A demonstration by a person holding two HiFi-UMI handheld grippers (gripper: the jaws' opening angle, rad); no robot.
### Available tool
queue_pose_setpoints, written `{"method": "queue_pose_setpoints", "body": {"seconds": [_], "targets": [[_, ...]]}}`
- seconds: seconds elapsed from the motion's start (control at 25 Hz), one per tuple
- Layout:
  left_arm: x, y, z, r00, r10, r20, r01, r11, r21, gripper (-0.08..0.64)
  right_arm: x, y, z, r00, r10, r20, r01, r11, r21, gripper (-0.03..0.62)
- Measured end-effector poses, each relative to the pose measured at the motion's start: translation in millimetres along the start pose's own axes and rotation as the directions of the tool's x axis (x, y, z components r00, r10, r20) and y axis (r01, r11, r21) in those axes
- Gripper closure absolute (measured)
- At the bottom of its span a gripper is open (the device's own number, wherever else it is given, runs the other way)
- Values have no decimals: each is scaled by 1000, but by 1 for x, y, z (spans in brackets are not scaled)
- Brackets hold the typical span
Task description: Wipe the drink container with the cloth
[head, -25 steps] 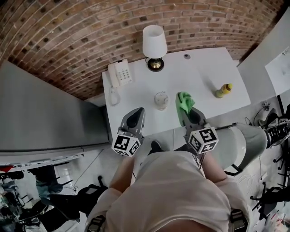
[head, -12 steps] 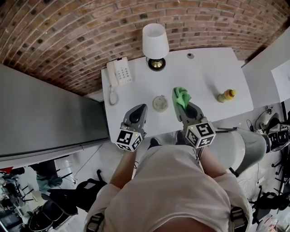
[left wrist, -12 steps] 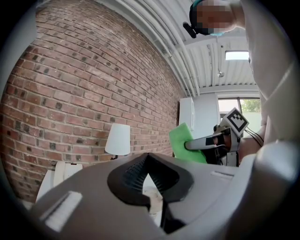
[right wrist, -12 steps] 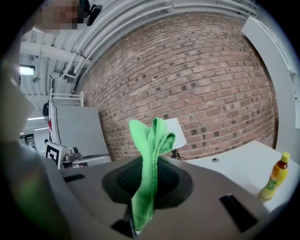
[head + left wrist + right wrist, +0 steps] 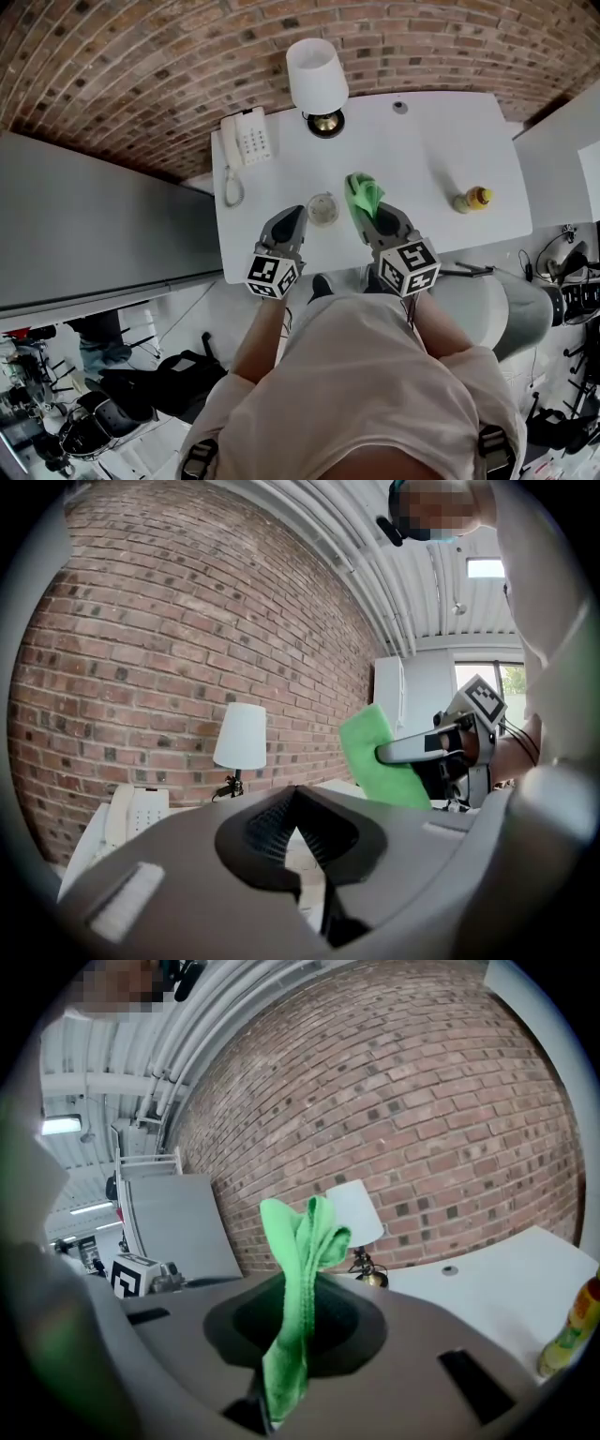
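A small clear round container (image 5: 322,208) stands on the white table (image 5: 431,150) near its front edge. My left gripper (image 5: 291,215) hovers just left of it, jaws shut and holding nothing; in the left gripper view (image 5: 295,791) the tips meet. Just right of the container, my right gripper (image 5: 371,214) is shut on a green cloth (image 5: 363,194), which stands bunched up from the jaws (image 5: 302,1283). The cloth (image 5: 376,761) also shows in the left gripper view. A yellow bottle (image 5: 473,199) stands at the table's right.
A lamp (image 5: 317,79) with a white shade and a white desk phone (image 5: 246,145) stand at the back by the brick wall. A grey cabinet (image 5: 94,234) flanks the table's left. A chair (image 5: 511,300) sits to my right.
Both grippers have moved forward over the table's front edge, closer to the clear container. The green cloth has stayed in the right gripper and is now beside the container.
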State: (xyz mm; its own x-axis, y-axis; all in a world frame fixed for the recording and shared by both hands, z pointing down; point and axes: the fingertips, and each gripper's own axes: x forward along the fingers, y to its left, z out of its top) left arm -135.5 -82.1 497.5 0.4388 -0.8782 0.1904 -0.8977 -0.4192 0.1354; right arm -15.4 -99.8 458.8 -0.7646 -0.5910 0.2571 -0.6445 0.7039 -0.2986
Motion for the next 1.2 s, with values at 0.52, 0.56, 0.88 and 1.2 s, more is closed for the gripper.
{"method": "queue_pose_setpoints", "body": {"seconds": [0.52,0.56,0.88,1.2], "targets": [[36,3,-51,989,-34,-143,34,999,-4,552,28,-22,-41,995,39,-88,-35,998,45,549],[37,2,-53,988,-36,-150,36,999,-6,552,32,-24,-44,994,41,-97,-37,998,42,549],[47,-1,-75,974,-54,-222,51,999,-19,552,57,-36,-72,980,92,-176,-84,995,53,549],[48,-1,-83,972,-53,-228,51,999,-16,554,78,-47,-90,961,152,-231,-134,987,92,549]]}}
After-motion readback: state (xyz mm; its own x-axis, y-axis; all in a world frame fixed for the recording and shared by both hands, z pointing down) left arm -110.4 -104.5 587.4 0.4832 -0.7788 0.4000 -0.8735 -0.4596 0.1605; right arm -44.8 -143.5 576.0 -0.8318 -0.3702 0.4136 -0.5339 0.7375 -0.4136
